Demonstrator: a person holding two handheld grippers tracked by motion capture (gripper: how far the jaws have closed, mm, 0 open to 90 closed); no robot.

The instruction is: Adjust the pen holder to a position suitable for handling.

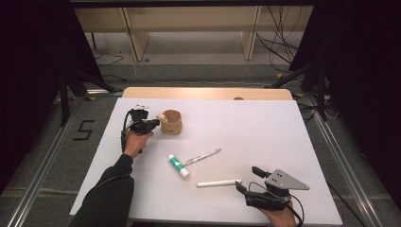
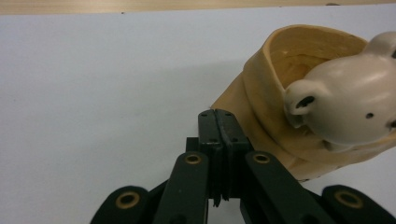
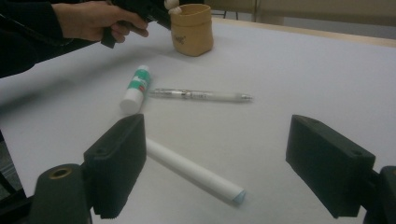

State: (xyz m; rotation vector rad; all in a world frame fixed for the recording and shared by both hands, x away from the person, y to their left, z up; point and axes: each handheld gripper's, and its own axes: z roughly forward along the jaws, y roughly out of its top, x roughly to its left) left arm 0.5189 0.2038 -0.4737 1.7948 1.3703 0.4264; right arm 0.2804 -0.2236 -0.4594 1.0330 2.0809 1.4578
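Note:
A tan cup (image 1: 171, 122) stands at the table's far left, with a small white bear figure (image 1: 162, 116) on its rim. My left gripper (image 1: 153, 124) is shut and empty, its tips (image 2: 218, 122) just beside the cup's (image 2: 261, 93) outer wall, below the bear (image 2: 350, 102); whether they touch the wall I cannot tell. My right gripper (image 1: 249, 178) rests near the front edge, open and empty. In the right gripper view its jaws (image 3: 217, 144) stand wide either side of a white stick (image 3: 196, 173).
A green-and-white glue stick (image 1: 178, 166) and a clear pen (image 1: 203, 156) lie mid-table, and the white stick (image 1: 218, 183) lies nearer the front. The white table top (image 1: 265, 127) ends in a wooden strip at the far edge.

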